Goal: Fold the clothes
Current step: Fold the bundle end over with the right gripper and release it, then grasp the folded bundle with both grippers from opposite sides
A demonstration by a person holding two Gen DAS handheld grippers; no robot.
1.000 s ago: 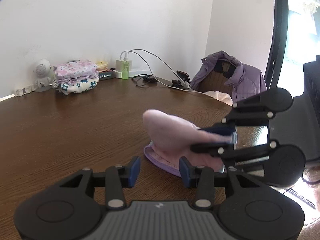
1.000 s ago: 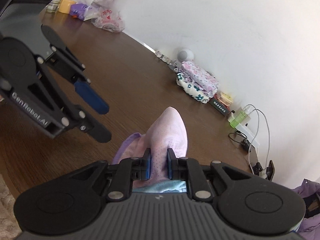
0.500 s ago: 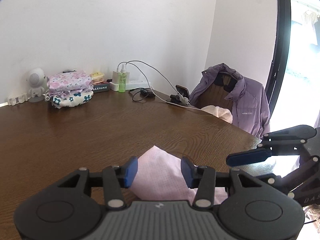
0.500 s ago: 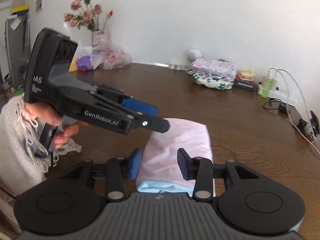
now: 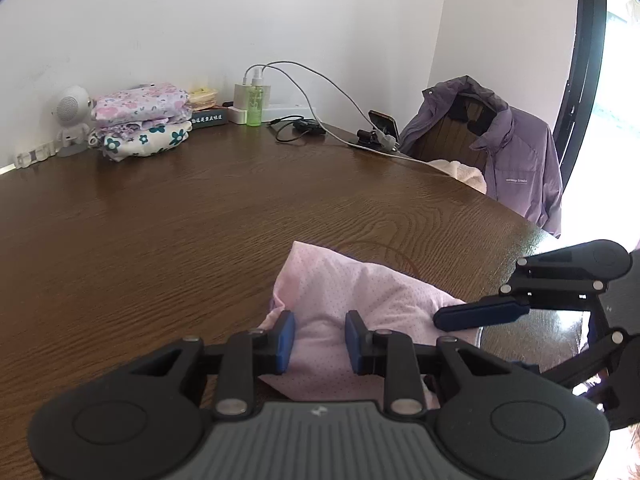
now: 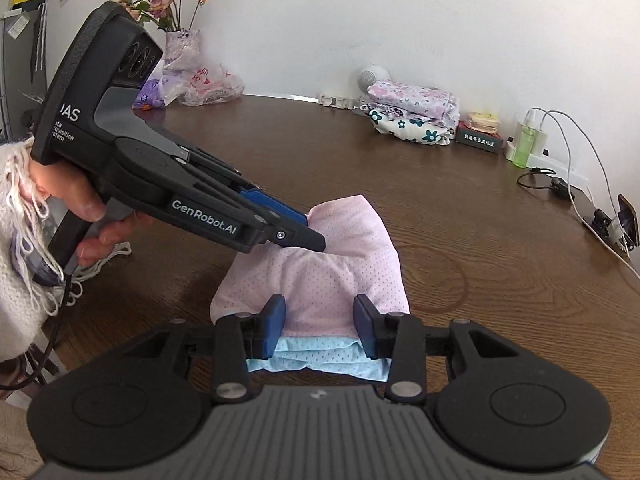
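The folded pink garment (image 6: pixel 320 264), with a light blue layer (image 6: pixel 320 356) showing under its near edge, lies on the brown bench (image 5: pixel 160 240) close to the near edge. A hand (image 6: pixel 86 216) in a fringed white sleeve (image 6: pixel 20 280) holds the left tongs (image 5: pixel 320 340) slanting down at the cloth's left side, their jaws having just been closing with a hump of pink fabric between the blue pads, pinched up though not plainly squeezed. The right tongs (image 6: pixel 320 326) stand released, parted over the near edge with cloth between but not pressed; the left tool's side reads "GenRobot.AI".
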